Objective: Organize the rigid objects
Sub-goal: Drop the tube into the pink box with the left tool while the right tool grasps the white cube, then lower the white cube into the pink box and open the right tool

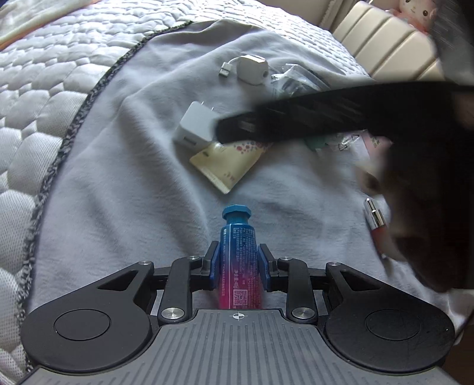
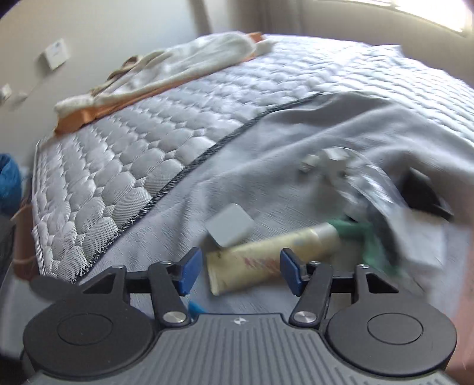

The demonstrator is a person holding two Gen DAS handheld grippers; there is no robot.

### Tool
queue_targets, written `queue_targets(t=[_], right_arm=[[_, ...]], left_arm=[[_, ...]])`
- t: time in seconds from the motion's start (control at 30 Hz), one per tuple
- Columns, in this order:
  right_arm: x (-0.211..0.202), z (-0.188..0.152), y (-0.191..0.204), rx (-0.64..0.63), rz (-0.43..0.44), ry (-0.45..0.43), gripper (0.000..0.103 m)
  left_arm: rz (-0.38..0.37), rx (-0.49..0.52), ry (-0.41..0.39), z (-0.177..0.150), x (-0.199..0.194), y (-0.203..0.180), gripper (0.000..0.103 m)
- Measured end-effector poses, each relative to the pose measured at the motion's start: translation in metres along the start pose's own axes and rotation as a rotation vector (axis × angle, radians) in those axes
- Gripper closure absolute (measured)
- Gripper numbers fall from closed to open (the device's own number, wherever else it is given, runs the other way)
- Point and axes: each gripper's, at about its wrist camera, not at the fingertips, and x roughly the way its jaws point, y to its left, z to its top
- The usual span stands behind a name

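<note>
Currently the left gripper [image 1: 238, 266] is clamped on a blue-pink tube [image 1: 240, 260], blue cap pointing away, held low over a grey blanket [image 1: 118, 177] spread on the bed's quilted mattress [image 1: 44, 103].

Right gripper [image 2: 241, 272]: fingers wide, nothing between them, hovering just above a cream tube [image 2: 266, 257] that lies flat on the blanket.

Surroundings:
- White charger [image 1: 194, 128] just beside the cream tube's crimped end.
- White adapter [image 1: 251, 69] with short cable, further off.
- Clear packet [image 1: 296, 80] next to the adapter, contents unclear.
- Lipstick [image 1: 376, 219], silver collar, to the right of the held tube.
- Green item [image 2: 352, 228] at the cream tube's cap end, smeared.
- Doll [image 1: 414, 11] on a cream cushion past the blanket.
- Towel [image 2: 177, 68] across the far mattress corner.

Obstructions: in the left wrist view the right gripper crosses as a dark blurred bar, covering the cream tube's cap end and the right-side clutter. Right wrist view is motion-blurred; small items there are hard to identify.
</note>
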Motion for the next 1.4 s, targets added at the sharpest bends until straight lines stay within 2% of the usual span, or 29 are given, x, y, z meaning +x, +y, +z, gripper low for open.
queue_targets(t=[0.1,0.2,0.23,0.3,0.43,0.53,0.6,0.7,0.73,0.8,0.93,1.0,1.1,1.2,1.3,1.4], right_arm=[[0.035,0.019,0.01,0.046,0.011,0.046,0.041],[0.059,0.028,0.017,0.073,-0.052,0.084,0.041],[0.065,0.028,0.015,0.07,-0.067,0.098,0.053],[0.059,0.026,0.01,0.083,-0.066,0.104,0.057],[0.005,0.012,-0.005,0.105,-0.08,0.061,0.057],[-0.057,-0.012,-0.023,0.146,-0.105,0.015,0.057],[-0.099,-0.035,-0.035,0.173,-0.154,-0.005,0.057],[-0.159,-0.078,-0.053,0.2,-0.271,-0.016,0.057],[-0.179,-0.094,-0.06,0.216,-0.31,-0.011,0.057],[-0.215,-0.122,-0.072,0.265,-0.354,0.004,0.057],[-0.28,-0.162,-0.087,0.33,-0.419,0.002,0.057],[-0.307,-0.175,-0.094,0.359,-0.438,-0.018,0.057],[-0.335,-0.187,-0.106,0.395,-0.471,-0.061,0.057],[-0.35,-0.195,-0.115,0.414,-0.509,-0.093,0.057],[-0.354,-0.203,-0.118,0.412,-0.537,-0.103,0.057],[-0.349,-0.208,-0.123,0.429,-0.541,-0.091,0.057]], left_arm=[[-0.006,-0.017,-0.013,-0.002,0.0,0.002,0.073],[-0.015,-0.044,-0.018,-0.003,0.0,0.005,0.073],[-0.021,-0.052,-0.019,-0.003,0.0,0.007,0.073],[-0.026,-0.074,-0.021,-0.002,0.0,0.009,0.073],[-0.013,-0.044,-0.014,0.001,0.001,0.001,0.074],[-0.058,-0.01,-0.003,0.002,-0.011,-0.018,0.077],[-0.089,0.051,0.007,-0.001,-0.027,-0.042,0.077],[-0.118,0.163,0.011,-0.008,-0.052,-0.088,0.078],[-0.122,0.187,0.01,-0.009,-0.059,-0.102,0.079],[-0.181,0.19,0.013,-0.008,-0.073,-0.129,0.079],[-0.259,0.231,-0.065,0.019,-0.105,-0.189,0.08],[-0.309,0.266,-0.114,0.05,-0.116,-0.221,0.079],[-0.322,0.317,-0.197,0.1,-0.11,-0.268,0.079],[-0.303,0.236,-0.19,0.145,-0.084,-0.295,0.077],[-0.334,0.151,-0.219,0.16,-0.071,-0.293,0.077],[-0.28,0.123,-0.256,0.148,-0.073,-0.272,0.077]])
